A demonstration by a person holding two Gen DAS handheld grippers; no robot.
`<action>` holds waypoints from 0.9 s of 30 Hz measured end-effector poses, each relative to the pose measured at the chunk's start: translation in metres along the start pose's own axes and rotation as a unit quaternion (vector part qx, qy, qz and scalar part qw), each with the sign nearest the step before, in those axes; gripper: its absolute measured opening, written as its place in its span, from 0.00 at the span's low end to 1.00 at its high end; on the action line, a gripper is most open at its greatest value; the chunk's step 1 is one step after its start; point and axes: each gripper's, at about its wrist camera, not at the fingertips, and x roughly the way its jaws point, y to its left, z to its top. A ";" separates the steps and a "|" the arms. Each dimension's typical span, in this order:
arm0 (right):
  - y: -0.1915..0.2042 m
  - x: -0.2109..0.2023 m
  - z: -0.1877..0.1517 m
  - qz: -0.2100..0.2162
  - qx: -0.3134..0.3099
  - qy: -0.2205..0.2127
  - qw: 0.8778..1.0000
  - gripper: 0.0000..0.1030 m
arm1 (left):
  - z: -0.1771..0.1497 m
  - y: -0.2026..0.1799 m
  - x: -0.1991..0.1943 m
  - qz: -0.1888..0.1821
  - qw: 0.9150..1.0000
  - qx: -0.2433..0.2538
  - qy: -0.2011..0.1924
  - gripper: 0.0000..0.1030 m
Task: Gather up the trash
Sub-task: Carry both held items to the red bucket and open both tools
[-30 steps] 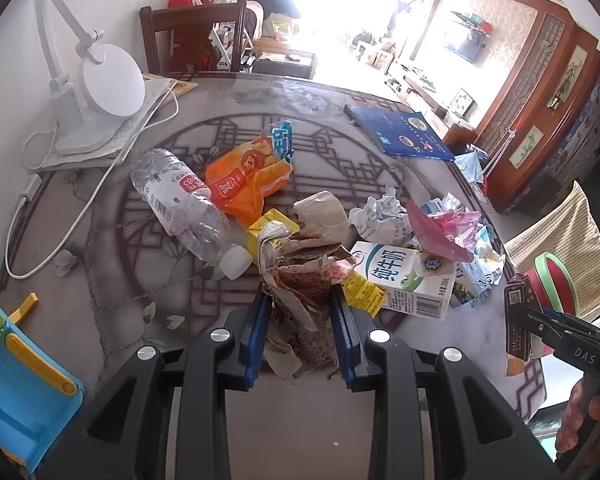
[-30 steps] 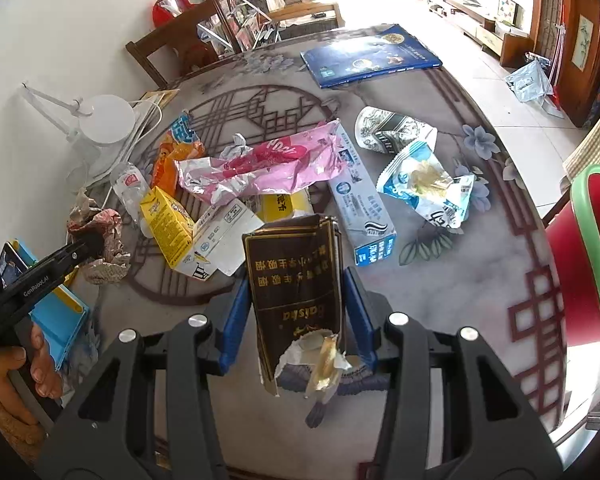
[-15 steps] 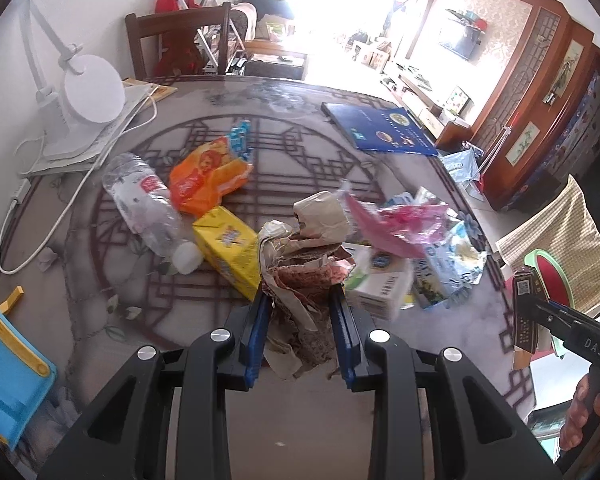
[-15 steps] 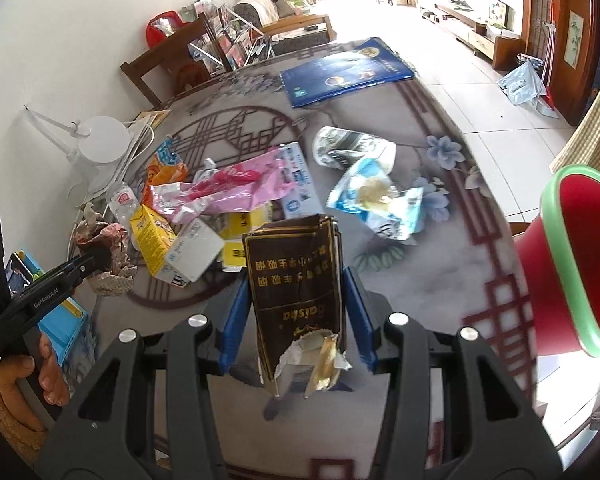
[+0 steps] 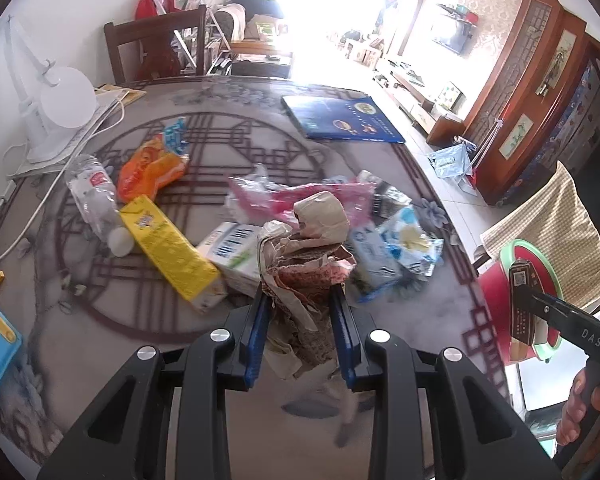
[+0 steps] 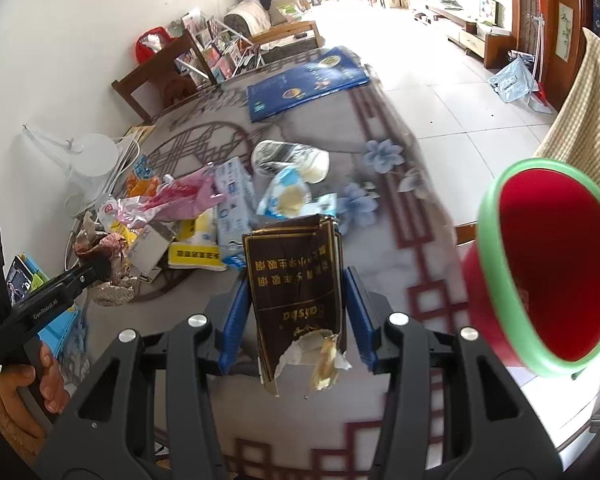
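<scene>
The left gripper (image 5: 298,334) clamps a crumpled wad of brown and red paper (image 5: 306,264) between its blue pads, above the patterned grey tablecloth (image 5: 220,152). The right gripper (image 6: 296,320) pinches a torn dark brown cigarette pack with gold lettering (image 6: 296,276), just beside the red bin with a green rim (image 6: 556,268). Loose wrappers and cartons (image 6: 204,216) lie on the table.
</scene>
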 end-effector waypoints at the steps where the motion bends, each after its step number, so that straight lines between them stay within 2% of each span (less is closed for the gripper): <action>1: -0.005 -0.002 0.000 0.000 0.001 -0.001 1.000 0.44 | 0.000 -0.005 0.001 -0.002 1.000 -0.001 0.001 0.27; 8: -0.053 -0.018 -0.006 -0.012 0.028 -0.009 0.999 0.44 | 0.004 -0.070 0.006 -0.038 0.999 0.037 0.000 0.27; 18: -0.126 -0.057 -0.016 -0.053 0.084 -0.042 0.994 0.44 | 0.003 -0.151 0.025 -0.086 0.991 0.100 0.027 0.27; 27: -0.185 -0.086 -0.019 -0.102 0.130 -0.064 0.984 0.44 | 0.011 -0.258 0.049 -0.169 0.968 0.176 0.048 0.27</action>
